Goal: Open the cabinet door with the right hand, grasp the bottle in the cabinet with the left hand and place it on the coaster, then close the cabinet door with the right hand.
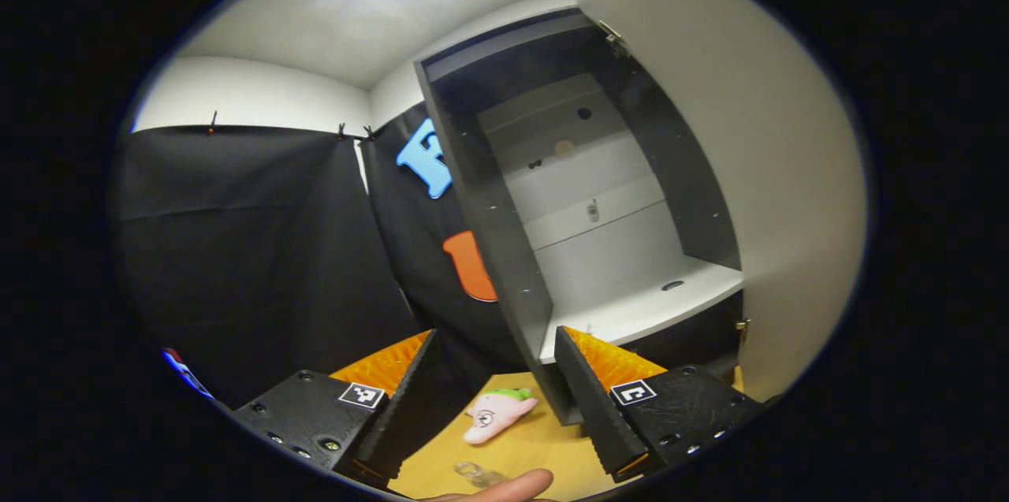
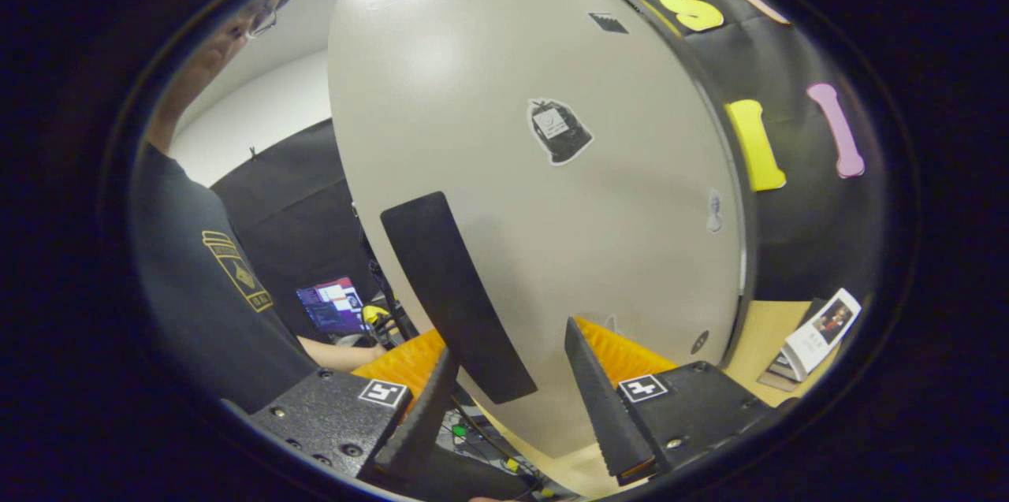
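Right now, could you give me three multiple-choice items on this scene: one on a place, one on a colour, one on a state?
1. Where does the pink plush toy lie? A in the cabinet; B on the table; C on the cabinet's top.
2. What colour is the long strip on the cabinet door? A black; B red; C green.
3. How does the door stand? A shut; B open; C taken off.
Answers: 1 B, it rests on the wooden top in front of the cabinet; 2 A, it is dark against the pale door; 3 B, the shelf inside shows.
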Motion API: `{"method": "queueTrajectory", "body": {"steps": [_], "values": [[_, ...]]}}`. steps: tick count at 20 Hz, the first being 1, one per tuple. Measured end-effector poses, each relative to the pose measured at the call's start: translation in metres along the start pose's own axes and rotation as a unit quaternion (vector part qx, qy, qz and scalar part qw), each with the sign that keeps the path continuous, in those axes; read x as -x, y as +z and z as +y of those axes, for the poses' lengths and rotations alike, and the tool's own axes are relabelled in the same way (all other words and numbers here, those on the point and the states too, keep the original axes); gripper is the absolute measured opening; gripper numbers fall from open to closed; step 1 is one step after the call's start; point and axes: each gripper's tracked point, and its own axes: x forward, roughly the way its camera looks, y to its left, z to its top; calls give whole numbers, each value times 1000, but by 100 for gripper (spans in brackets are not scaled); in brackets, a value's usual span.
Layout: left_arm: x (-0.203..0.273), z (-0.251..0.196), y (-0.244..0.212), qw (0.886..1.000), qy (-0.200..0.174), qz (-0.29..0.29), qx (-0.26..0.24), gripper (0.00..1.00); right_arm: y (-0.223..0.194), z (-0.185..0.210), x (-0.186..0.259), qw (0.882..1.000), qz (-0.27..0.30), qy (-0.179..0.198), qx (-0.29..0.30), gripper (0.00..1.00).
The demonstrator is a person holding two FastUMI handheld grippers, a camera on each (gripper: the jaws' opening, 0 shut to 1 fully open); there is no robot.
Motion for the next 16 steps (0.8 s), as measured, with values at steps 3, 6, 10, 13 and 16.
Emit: {"method": "queueTrajectory", "body": {"steps": [3, 6, 10, 13, 16], "values": [[-2, 27, -12, 999, 30, 12, 8, 88, 3, 6, -26, 1000, -7, 2, 6, 87], [-5, 54, -33, 998, 53, 34, 4, 88, 5, 6, -41, 1000, -3, 3, 5, 89], [-8, 70, -53, 996, 64, 58, 11, 88, 5, 3, -54, 1000, -1, -4, 7, 89], [-16, 71, -59, 996, 61, 64, 20, 89, 7, 6, -57, 1000, -4, -11, 3, 89], [-21, 69, -57, 997, 53, 60, 20, 88, 7, 5, -62, 1000, -6, -18, 2, 88]]}}
